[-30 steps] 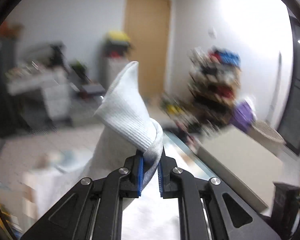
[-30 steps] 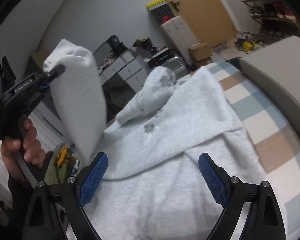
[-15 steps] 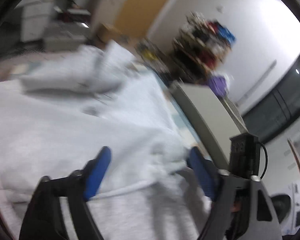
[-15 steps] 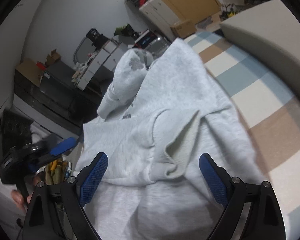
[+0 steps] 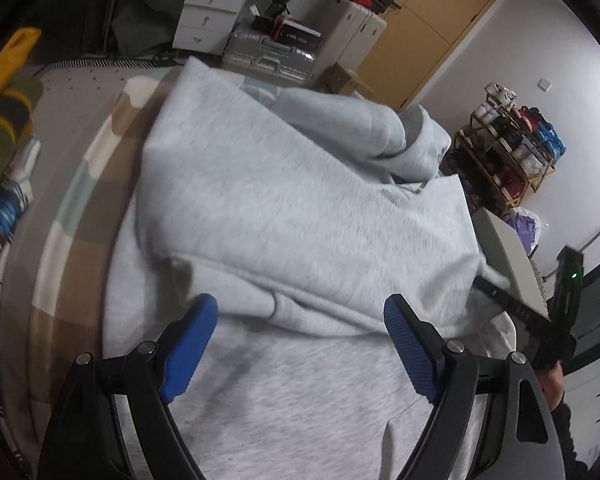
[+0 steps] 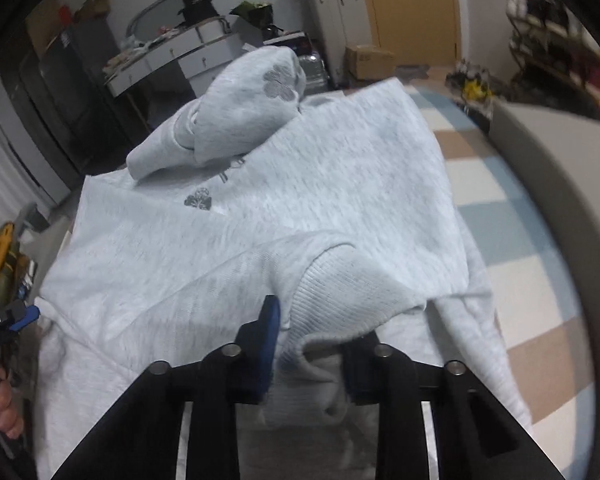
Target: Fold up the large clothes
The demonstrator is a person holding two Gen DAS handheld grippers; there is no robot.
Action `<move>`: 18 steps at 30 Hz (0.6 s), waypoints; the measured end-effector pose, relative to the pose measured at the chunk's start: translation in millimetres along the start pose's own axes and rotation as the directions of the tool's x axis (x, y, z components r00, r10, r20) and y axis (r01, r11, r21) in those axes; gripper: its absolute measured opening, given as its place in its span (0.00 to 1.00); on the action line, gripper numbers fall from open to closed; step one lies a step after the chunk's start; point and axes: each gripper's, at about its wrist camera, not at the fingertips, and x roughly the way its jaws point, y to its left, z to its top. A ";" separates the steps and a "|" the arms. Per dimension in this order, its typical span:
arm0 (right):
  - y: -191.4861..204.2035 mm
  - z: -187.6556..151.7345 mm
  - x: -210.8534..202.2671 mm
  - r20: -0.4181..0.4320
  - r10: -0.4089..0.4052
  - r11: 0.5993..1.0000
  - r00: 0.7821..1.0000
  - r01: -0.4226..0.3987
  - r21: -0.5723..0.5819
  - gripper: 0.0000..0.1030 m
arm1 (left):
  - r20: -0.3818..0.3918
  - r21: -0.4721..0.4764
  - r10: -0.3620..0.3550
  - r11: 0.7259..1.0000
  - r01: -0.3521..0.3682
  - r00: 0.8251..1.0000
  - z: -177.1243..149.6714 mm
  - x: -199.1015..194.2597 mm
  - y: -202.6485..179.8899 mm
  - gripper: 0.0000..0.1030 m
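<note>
A large light grey hoodie (image 5: 300,200) lies spread on a checked bed cover, its hood bunched at the far end (image 6: 240,120). One sleeve is folded across the body. My left gripper (image 5: 296,344) is open and empty just above the lower part of the hoodie. My right gripper (image 6: 312,340) is closed on the ribbed sleeve cuff (image 6: 340,292) near the middle of the hoodie. The right gripper also shows at the right edge of the left wrist view (image 5: 516,308), and the left gripper at the left edge of the right wrist view (image 6: 16,320).
The checked bed cover (image 6: 512,264) shows to the right of the hoodie and at its left (image 5: 80,216). A grey padded bed edge (image 6: 560,184) runs along the right. Drawers, boxes and a wooden door (image 5: 420,32) stand beyond the bed; a cluttered shelf (image 5: 512,152) is at right.
My left gripper has let go of the sleeve it held up and now hovers open over the hoodie. My right gripper has closed on the sleeve cuff.
</note>
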 end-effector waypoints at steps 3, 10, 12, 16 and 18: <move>13.5 15.4 -23.7 0.098 -0.064 0.991 0.993 0.075 -0.111 0.09 | 0.015 0.010 -0.002 1.000 0.002 1.000 0.4 -8.9 -0.9 0.79; 8.4 56.7 -37.4 0.218 -0.131 0.981 0.967 0.158 -0.115 0.09 | 0.085 0.029 0.008 1.000 -0.010 0.996 29.3 -26.7 -1.5 0.79; 3.0 55.2 -16.0 0.198 -0.178 0.973 0.964 0.202 -0.111 0.09 | 0.125 0.056 0.062 0.996 -0.070 0.990 43.6 -24.7 -5.6 0.80; -16.7 38.6 54.2 -0.006 -0.281 0.951 0.960 0.277 -0.138 0.11 | 0.022 0.103 0.085 0.991 -0.087 0.996 61.5 11.7 -10.9 0.79; -26.8 31.0 65.9 -0.075 -0.275 0.958 0.959 0.266 -0.109 0.19 | -0.037 0.146 0.116 0.983 -0.110 0.993 62.2 37.0 -12.9 0.79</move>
